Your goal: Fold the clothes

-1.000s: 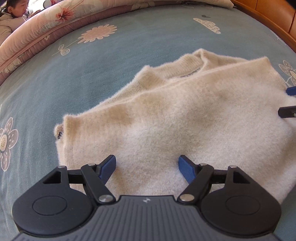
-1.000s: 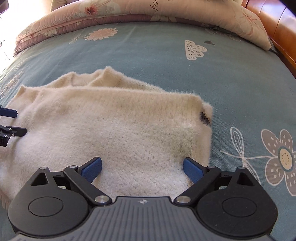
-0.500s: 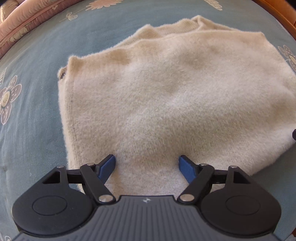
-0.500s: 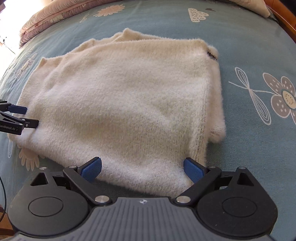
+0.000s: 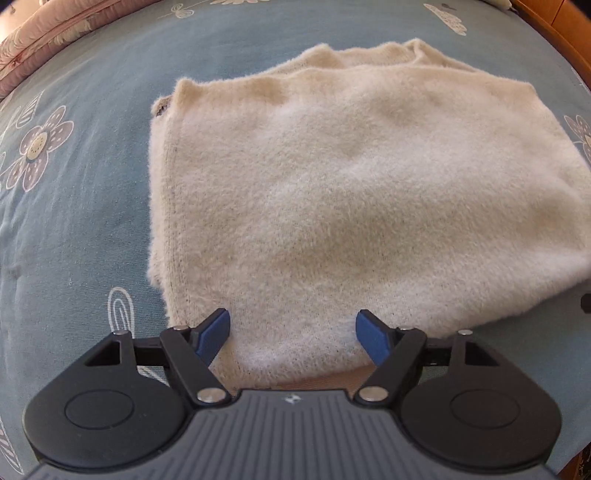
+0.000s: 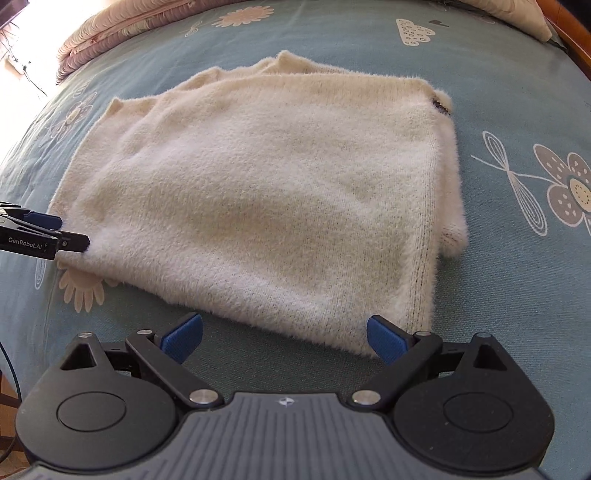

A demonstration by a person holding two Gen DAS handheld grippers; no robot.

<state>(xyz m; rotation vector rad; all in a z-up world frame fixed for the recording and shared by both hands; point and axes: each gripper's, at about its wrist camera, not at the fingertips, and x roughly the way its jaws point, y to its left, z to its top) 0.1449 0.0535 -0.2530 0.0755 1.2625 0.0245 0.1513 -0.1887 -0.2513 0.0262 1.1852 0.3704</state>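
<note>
A bed (image 6: 498,92) covered in a blue-grey sheet printed with flowers and dragonflies carries a folded cream fuzzy sweater (image 6: 280,192), lying flat in several layers near the bed's front edge. A pink floral quilt (image 6: 122,26) is bunched along the far side, and a wooden frame (image 5: 554,22) borders the bed.

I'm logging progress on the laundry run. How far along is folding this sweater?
Done: the cream sweater lies folded in layers on the blue bedsheet, collar tucked at the far edge. In hand: nothing; the left gripper and right gripper are both open at its near edge. Left: possibly one more fold or tidying the sleeve end poking out at the side.
</note>
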